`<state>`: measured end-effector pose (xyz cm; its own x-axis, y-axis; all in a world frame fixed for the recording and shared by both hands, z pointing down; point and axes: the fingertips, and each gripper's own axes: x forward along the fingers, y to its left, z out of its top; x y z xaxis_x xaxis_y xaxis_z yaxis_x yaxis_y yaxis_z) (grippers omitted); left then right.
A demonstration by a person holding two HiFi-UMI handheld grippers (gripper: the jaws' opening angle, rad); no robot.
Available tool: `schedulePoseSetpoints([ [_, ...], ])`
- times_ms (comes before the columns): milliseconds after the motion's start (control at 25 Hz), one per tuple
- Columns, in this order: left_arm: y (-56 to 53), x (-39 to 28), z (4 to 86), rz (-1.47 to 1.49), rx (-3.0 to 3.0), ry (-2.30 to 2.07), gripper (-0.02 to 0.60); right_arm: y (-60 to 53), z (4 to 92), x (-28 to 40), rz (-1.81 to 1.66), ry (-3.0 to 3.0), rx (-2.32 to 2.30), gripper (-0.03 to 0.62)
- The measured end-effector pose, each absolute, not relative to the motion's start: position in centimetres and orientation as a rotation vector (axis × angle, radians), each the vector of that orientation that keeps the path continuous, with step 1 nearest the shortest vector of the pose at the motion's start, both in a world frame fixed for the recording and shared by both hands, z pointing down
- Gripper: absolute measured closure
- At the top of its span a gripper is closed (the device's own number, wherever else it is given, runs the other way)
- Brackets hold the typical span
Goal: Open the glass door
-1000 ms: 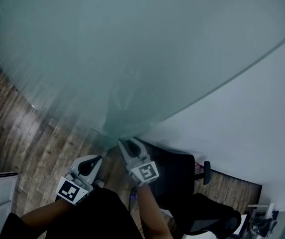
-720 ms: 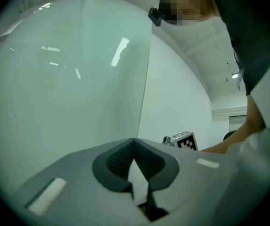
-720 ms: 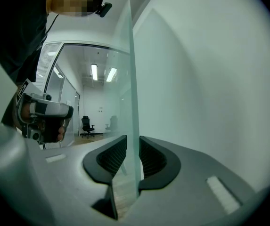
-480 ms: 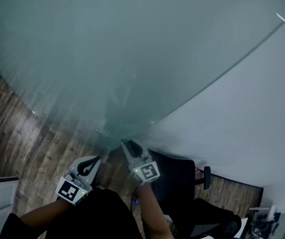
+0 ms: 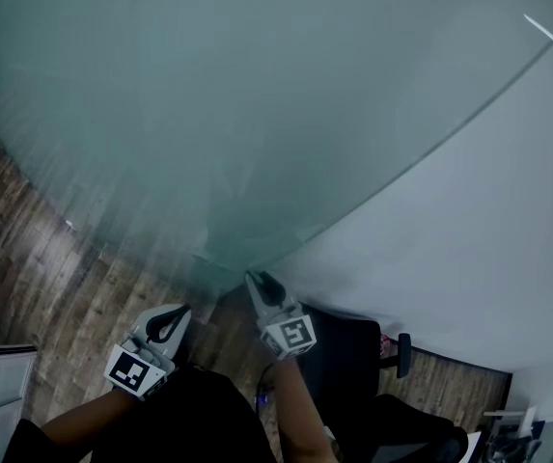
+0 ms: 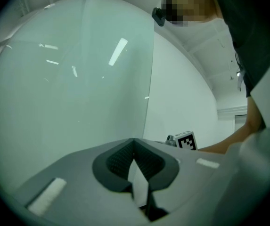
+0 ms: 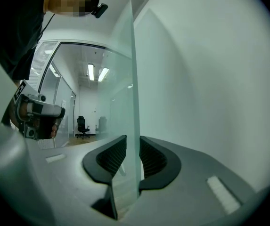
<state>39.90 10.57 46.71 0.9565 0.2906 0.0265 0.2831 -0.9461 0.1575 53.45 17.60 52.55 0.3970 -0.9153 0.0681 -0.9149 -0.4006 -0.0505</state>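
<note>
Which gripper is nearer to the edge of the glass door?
Right. The right gripper holds the door edge between its jaws. The left gripper, shut and empty, is off to that gripper's left, apart from the edge.

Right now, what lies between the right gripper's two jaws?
The free edge of the glass door, standing upright between the jaws of the right gripper, which are opening; the right gripper view shows it.

One glass door (image 5: 257, 85), two grippers (image 5: 174, 315) (image 5: 262, 284).

glass door (image 5: 257, 95) blocks ahead, white wall (image 5: 488, 230) right
</note>
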Motion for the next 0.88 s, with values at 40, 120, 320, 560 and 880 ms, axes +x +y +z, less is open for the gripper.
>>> schedulePoseSetpoints([
  [40,10.2,40.0,46.7,0.073,2.961,0.418,0.581,17.6,52.5,53.7,-0.133,1.715,-2.620,0.503],
  [120,9.4,40.0,47.1,0.092,2.964,0.380,0.581,17.6,52.5,54.1,-0.133,1.704,-2.624,0.502],
  [320,8.6,40.3,47.4,0.087,2.962,0.361,0.581,17.3,52.6,55.2,-0.135,1.671,-2.661,0.500],
  [560,7.8,40.6,47.8,0.115,2.956,0.352,0.581,17.4,52.5,56.4,-0.143,1.637,-2.670,0.499],
  [880,7.1,41.5,47.5,0.126,2.952,0.401,0.581,17.2,52.0,57.7,-0.136,1.570,-2.688,0.494],
])
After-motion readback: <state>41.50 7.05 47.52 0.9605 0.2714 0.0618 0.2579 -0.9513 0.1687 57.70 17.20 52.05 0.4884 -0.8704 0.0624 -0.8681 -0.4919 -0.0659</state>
